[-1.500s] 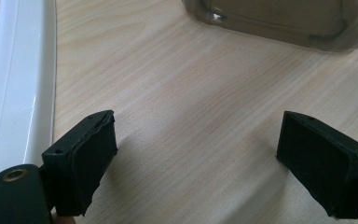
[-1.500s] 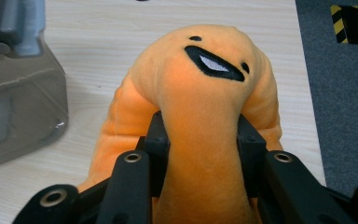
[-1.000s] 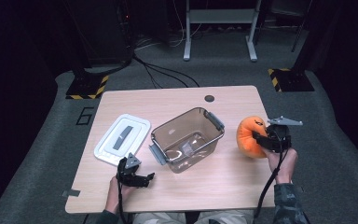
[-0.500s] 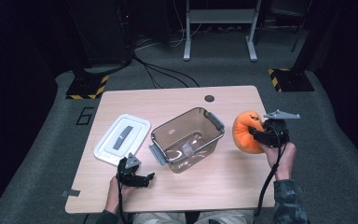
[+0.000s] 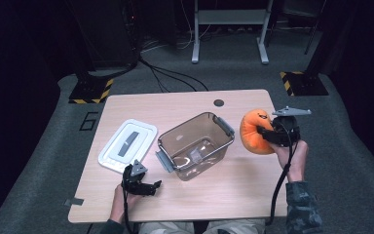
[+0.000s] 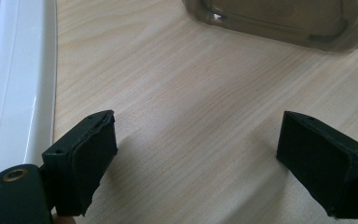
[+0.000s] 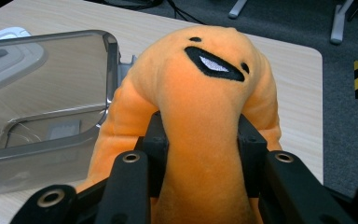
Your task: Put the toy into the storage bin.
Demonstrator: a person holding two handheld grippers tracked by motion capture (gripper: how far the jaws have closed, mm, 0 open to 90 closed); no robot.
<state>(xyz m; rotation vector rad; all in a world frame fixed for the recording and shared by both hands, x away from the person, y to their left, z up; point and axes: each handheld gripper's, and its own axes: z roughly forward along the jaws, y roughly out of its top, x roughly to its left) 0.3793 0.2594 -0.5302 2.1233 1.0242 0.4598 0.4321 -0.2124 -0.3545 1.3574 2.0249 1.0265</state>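
An orange plush toy [image 5: 253,130] with a black smiling mouth is pinched by my right gripper [image 5: 268,134], held above the table's right side. In the right gripper view the plush [image 7: 205,93] bulges up between the two black jaws, which squeeze its middle. A clear brown plastic container [image 5: 196,144] stands open at the table's centre, left of the plush. My left gripper [image 5: 148,187] rests low near the front left edge, its jaws wide apart over bare wood [image 6: 196,121] with nothing between them.
A white lid [image 5: 128,145] lies flat left of the container, its edge [image 6: 14,79] beside my left gripper. The container's corner [image 6: 279,23] lies ahead of the left gripper. A small dark hole [image 5: 218,103] marks the table's far side. Stands and cables sit on the floor behind.
My right gripper has lifted the plush and carried it slightly left toward the container. The left gripper has stayed put.
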